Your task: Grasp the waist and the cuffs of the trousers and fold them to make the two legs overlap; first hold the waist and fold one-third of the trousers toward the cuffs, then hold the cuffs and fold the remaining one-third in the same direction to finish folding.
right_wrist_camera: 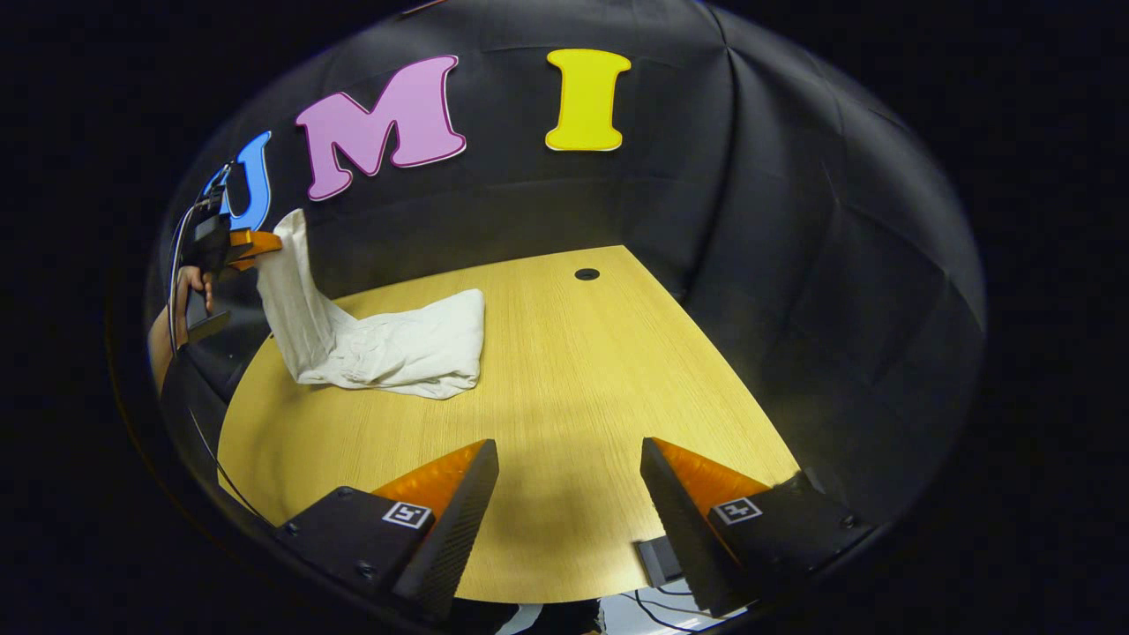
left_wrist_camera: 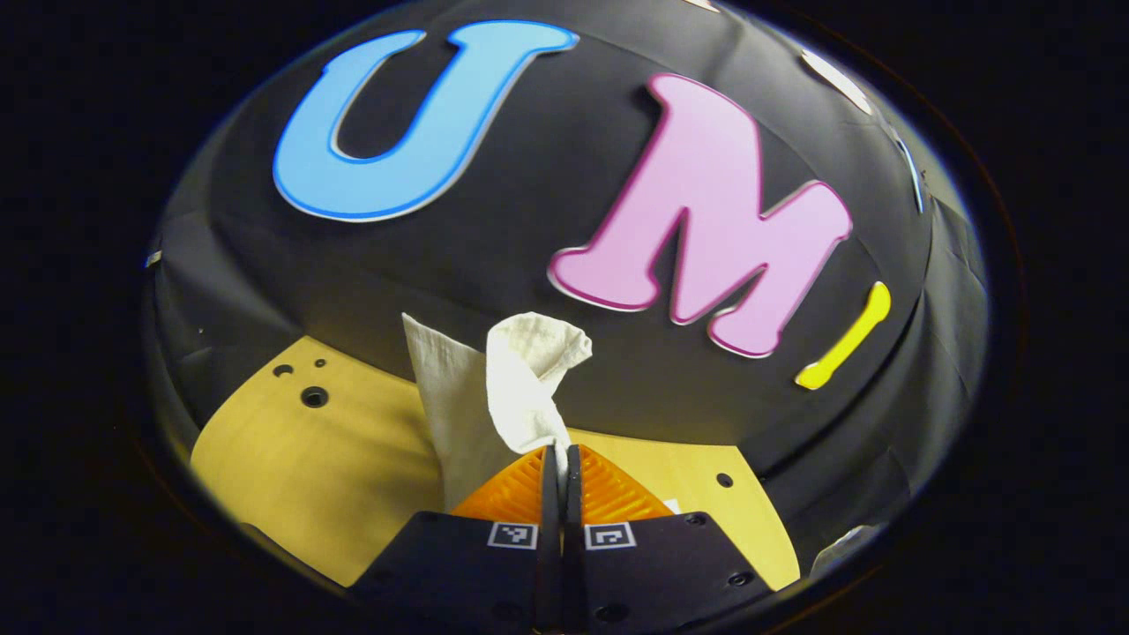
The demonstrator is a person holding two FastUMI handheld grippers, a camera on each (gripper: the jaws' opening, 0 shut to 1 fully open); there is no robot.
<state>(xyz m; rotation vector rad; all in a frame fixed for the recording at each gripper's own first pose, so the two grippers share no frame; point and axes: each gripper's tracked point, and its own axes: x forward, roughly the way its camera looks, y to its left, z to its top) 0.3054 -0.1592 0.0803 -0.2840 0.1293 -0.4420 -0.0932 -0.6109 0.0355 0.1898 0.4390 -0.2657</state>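
Left hand-held gripper (left_wrist_camera: pixel 561 459) pinches the white trousers (right_wrist_camera: pixel 388 348) above the table (right_wrist_camera: pixel 564 388); right hand-held gripper (right_wrist_camera: pixel 569 459) gapes wide.

Both grippers look the same: chunky black bodies with screws, each finger base wearing a little square black-and-white marker tag. Left gripper (right_wrist_camera: pixel 251 245), seen from the right gripper (right_wrist_camera: pixel 569 494) view, trails a thin cable down.
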